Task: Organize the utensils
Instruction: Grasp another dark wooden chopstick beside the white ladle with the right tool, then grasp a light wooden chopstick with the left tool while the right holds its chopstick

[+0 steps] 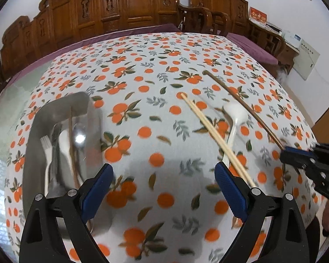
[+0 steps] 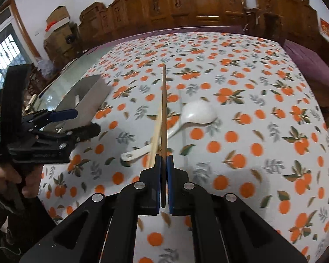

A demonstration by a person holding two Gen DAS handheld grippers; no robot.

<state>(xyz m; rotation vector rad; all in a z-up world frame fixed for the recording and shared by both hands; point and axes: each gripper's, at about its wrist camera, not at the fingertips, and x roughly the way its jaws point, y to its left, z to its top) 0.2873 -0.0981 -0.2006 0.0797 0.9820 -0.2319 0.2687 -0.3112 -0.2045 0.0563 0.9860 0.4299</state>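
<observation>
- Clamping a dark brown chopstick [image 2: 163, 114], the right gripper [image 2: 163, 160] has its blue-padded fingers [image 2: 170, 175] pressed together on the stick's near end; the stick runs straight fwd out of the fingers, far tip over the orange-print cloth.
- From the left wrist view the same brown chopstick [image 1: 241, 103] slants up-left from the right gripper [image 1: 284, 153] at the frame's right edge.
- Left gripper [image 1: 163, 186]: fingers [image 1: 97, 188] wide apart, nothing between them, just cloth below.
- Pale bamboo chopstick pair [image 1: 210, 129] lies diagonally on the surface [image 1: 155, 70], its near end passing just beside the left gripper's right finger; touching or not, can't tell.
- White ceramic spoon [image 1: 234, 118] lies under/alongside the pale pair, bowl toward the far side; in the right wrist view the spoon [image 2: 197, 114] sits just right of the held stick, handle crossing beneath it.
- Metal tray [image 1: 61, 103] to the left of the left fingers, already holding a white fork, a white spoon, a metal spoon and a brown stick; contents blurred.
- Left gripper [image 2: 63, 114] seen from the right side hangs near the tray [image 2: 92, 92], w/ a hand [image 2: 8, 182] on its grip.
</observation>
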